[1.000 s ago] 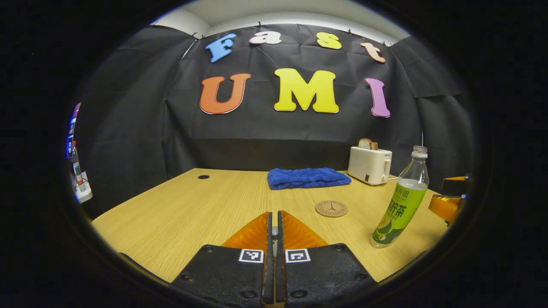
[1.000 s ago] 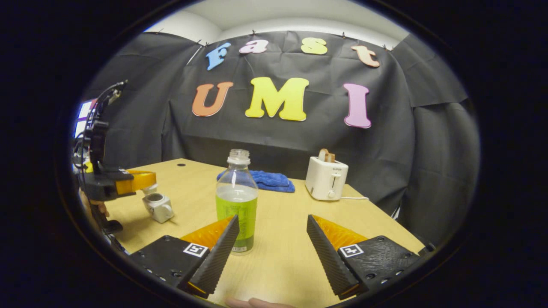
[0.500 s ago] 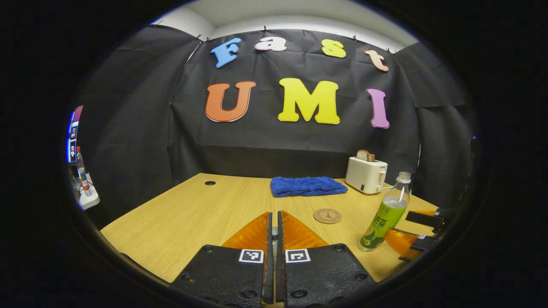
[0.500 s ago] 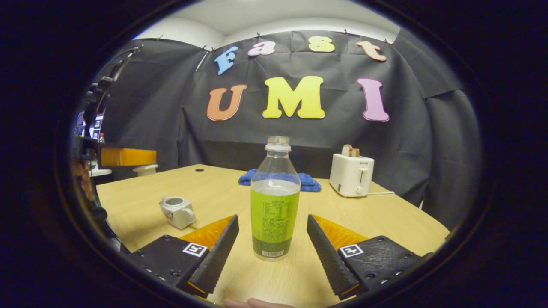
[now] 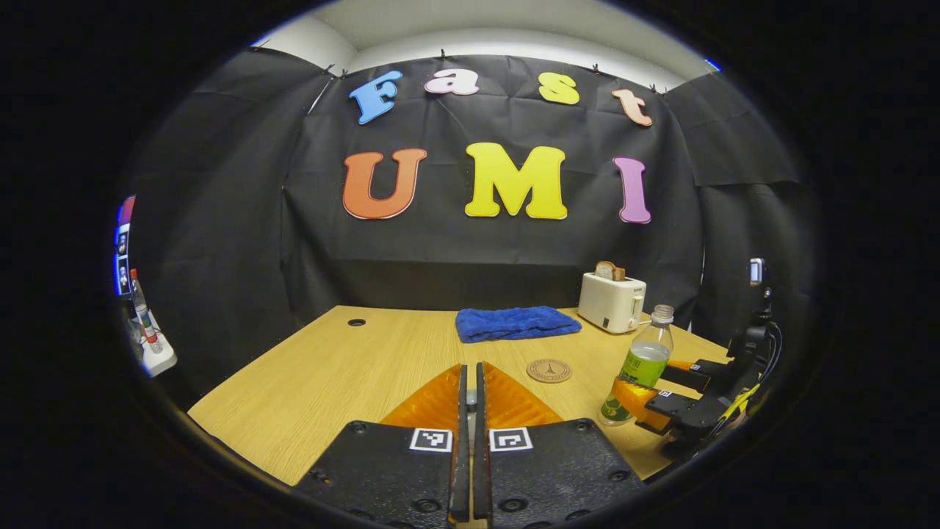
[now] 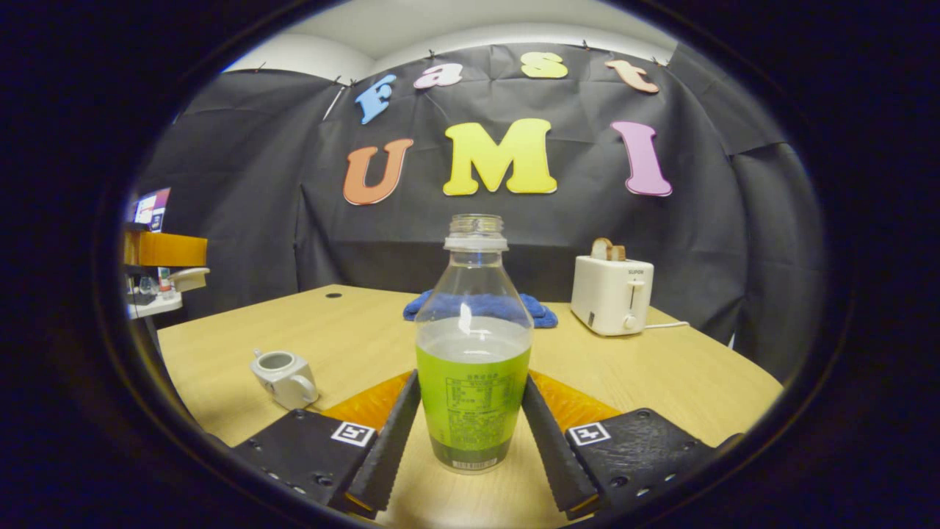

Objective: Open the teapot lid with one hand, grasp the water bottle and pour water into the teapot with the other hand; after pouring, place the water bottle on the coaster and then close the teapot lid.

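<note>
A clear water bottle [image 6: 474, 397] with a green label and no cap stands on the wooden table [image 6: 661, 375]. My right gripper [image 6: 470, 380] is shut on it, one finger pressing each side of the label. In the left gripper view the same bottle [image 5: 646, 364] stands at the right, with the right gripper [image 5: 650, 397] around its lower part. The white teapot [image 6: 283, 376] sits lidless at the left. My left gripper [image 5: 470, 366] is shut; in the right gripper view the left gripper [image 6: 165, 250] hangs high at the far left with the lid [image 6: 189, 278] held beneath it. A round coaster [image 5: 548, 370] lies left of the bottle.
A white toaster [image 6: 612, 294] with bread in it stands at the back right, its cord trailing right. A folded blue towel [image 5: 514, 323] lies at the back middle. A small hole [image 5: 357, 322] marks the table's back left.
My right gripper's fingers closed in from either side of the bottle onto its label. The left gripper drew back to the left with the lid, away from the teapot.
</note>
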Tool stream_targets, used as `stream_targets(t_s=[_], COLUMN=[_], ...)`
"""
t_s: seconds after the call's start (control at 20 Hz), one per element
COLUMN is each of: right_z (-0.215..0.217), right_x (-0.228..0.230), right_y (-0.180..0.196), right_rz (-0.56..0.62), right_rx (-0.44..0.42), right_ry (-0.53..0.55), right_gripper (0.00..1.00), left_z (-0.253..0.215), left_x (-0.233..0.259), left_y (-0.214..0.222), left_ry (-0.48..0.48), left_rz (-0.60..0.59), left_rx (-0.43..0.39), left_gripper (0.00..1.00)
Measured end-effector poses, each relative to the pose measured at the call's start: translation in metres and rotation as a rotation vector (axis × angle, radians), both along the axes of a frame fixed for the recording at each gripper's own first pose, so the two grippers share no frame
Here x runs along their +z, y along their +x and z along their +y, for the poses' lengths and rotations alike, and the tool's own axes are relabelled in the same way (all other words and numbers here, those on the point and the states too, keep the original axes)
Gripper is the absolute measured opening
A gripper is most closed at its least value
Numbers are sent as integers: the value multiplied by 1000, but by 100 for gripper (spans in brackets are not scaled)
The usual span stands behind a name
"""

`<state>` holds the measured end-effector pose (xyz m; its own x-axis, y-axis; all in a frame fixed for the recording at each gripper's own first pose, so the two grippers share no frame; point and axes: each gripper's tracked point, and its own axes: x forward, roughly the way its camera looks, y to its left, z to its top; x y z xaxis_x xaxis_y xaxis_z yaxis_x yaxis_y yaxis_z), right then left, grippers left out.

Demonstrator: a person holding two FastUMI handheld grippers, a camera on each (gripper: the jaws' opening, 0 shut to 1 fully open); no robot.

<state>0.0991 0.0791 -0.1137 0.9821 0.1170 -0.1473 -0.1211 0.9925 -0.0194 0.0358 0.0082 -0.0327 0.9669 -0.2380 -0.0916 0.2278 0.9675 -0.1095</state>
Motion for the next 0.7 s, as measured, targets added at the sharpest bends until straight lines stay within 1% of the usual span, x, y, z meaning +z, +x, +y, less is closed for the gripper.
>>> stream_targets(t_s=[0.05,0.1,0.2,0.3,0.4,0.45,0.55,0.7], right_z=[0,-1,2,7,10,11,14,8], right_x=[1,2,4,9,12,13,16,25], right_y=[-3,-3,-4,-8,-9,-9,-11,-10], right_rz=[1,7,21,30,50,64,87,75], right_rx=[-5,-14,-20,-6,2,2,10,-16], right_ry=[0,-1,-42,-107,-198,-250,-346,-543], right_gripper=[76,75,73,74,73,74,73,74], left_z=[1,3,8,15,21,27,35,44], left_x=[-1,0,2,3,3,4,5,11], left_y=[0,-2,-3,-5,-6,-6,-8,-10], left_ry=[-5,-12,-15,-7,7,10,2,-24], left_rz=[8,14,13,11,4,3,0,-15], left_rx=[1,0,0,6,15,24,30,29], left_gripper=[4,4,4,4,4,4,4,4])
